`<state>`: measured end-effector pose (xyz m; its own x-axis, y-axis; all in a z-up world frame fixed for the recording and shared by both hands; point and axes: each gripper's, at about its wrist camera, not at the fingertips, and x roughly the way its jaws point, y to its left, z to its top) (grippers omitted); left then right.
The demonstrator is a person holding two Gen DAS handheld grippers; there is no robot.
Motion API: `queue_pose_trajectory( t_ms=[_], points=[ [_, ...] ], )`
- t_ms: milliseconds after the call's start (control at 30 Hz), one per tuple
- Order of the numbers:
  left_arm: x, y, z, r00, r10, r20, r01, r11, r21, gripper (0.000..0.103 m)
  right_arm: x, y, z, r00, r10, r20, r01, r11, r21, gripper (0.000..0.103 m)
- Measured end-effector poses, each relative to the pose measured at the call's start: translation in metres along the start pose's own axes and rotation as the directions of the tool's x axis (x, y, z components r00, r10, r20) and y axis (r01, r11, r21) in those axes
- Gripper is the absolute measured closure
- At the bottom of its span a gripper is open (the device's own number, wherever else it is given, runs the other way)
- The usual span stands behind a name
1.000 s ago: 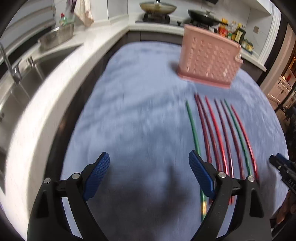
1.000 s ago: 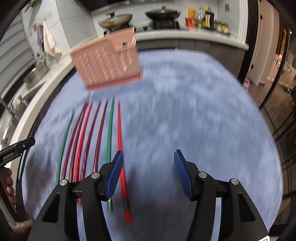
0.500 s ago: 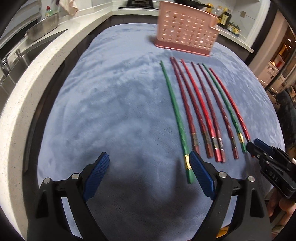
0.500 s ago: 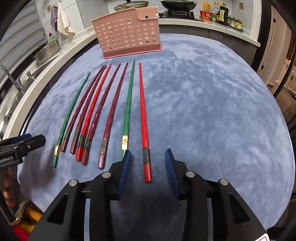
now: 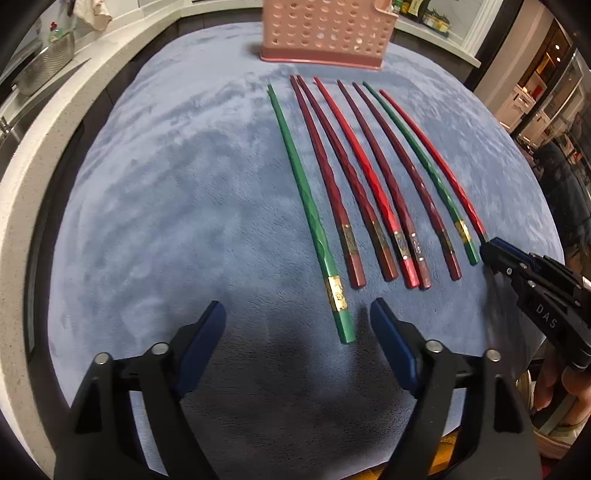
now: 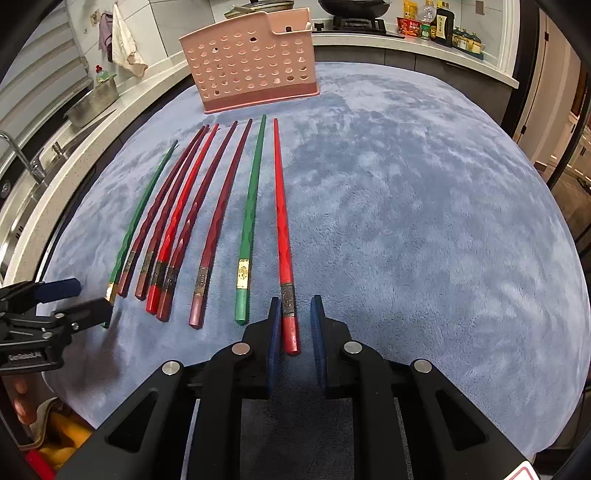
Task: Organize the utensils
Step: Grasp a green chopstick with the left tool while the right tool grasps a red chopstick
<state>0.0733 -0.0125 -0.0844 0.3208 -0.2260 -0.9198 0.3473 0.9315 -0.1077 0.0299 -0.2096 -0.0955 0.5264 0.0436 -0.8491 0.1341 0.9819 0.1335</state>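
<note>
1. Chopsticks, left wrist view. We see eight chopsticks lying side by side on the blue cloth (image 5: 166,192), thick ends toward us and tips toward the pink holder (image 5: 327,33). The left tongs (image 5: 297,328) stand wide and hold nothing. The leftmost green chopstick (image 5: 314,221) points its butt end into the gap between the blue pads, nearer the right-hand pad, with its long axis running straight ahead, away from the tongs. The right tongs (image 5: 487,247) appear at the right edge, their tip at the butt of the outermost red chopstick (image 5: 436,162).

2. Chopsticks, right wrist view. We see the right tongs (image 6: 293,332) narrowed about the thick end of the red chopstick (image 6: 282,229), one pad on each side; we cannot tell whether the pads already touch it. The stick lies along the line of the fingers and on the cloth (image 6: 424,221). The left tongs (image 6: 79,302) sit at the left edge beside the far green chopstick (image 6: 144,210).

3. Judgement. We take the right hand as nearer to a grip; the holder (image 6: 251,62) lies straight ahead, beyond the tips.
</note>
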Motion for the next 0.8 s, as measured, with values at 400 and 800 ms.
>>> queue_pose_trajectory(
  t_ms=[400,800],
  points=[
    [0.006,0.000,0.000,0.999,0.044,0.000,-0.044,0.999,0.022,0.048,0.002,0.001,0.000,1.000,-0.004,-0.002,0.004,1.000,-0.003,0.089],
    [0.003,0.011,0.002,0.999,0.046,0.025,-0.046,0.999,-0.025,0.071,0.005,0.000,0.001,1.000,-0.007,0.006,0.007,1.000,0.000,0.092]
  ],
)
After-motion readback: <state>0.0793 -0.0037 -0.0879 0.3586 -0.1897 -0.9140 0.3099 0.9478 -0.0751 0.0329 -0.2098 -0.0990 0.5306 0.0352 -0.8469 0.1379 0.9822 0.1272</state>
